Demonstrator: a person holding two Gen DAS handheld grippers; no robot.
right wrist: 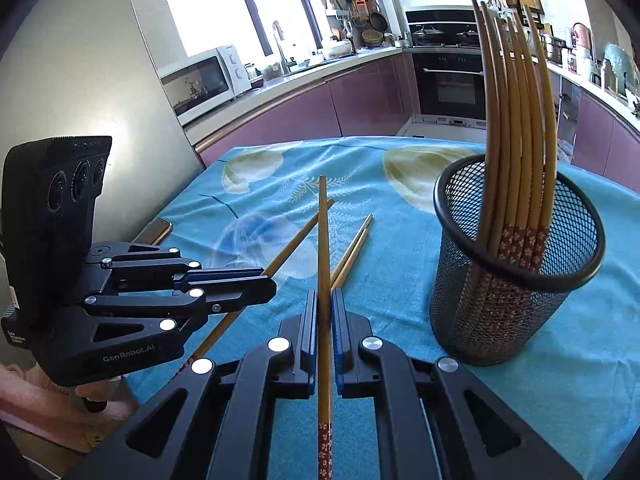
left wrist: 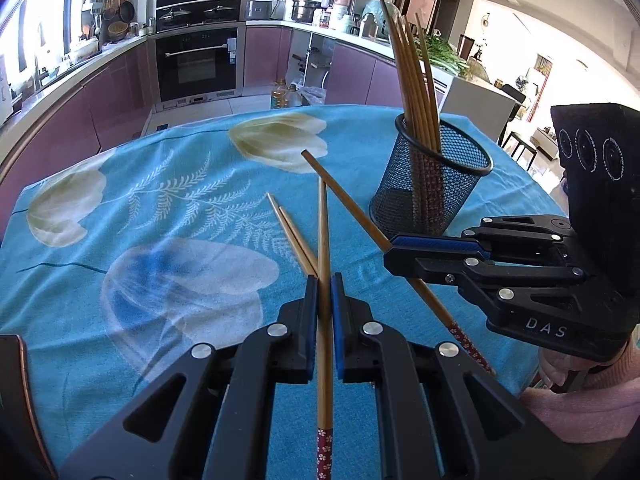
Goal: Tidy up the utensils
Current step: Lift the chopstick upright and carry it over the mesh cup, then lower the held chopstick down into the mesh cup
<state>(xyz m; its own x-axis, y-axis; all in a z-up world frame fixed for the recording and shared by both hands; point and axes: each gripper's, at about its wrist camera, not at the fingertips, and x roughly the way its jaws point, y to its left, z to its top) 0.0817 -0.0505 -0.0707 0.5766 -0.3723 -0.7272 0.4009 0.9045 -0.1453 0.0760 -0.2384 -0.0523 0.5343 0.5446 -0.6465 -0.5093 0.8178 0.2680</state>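
Both our jaws clamped, left gripper point(left wrist: 324, 280) and right gripper point(right wrist: 324, 296) each pinching one slim wooden chopstick, two more chopsticks point(left wrist: 294, 236) on the blue flowered cloth point(left wrist: 168, 208), round black mesh cup point(right wrist: 516, 280) bristling with others.

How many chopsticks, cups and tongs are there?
Mesh cup: 1
Chopsticks in cup: 6 (bunched together, best count)
Chopsticks held: 2, one each in left tongs and right tongs
Chopsticks on cloth: 2
Tongs: 2
Total: 13
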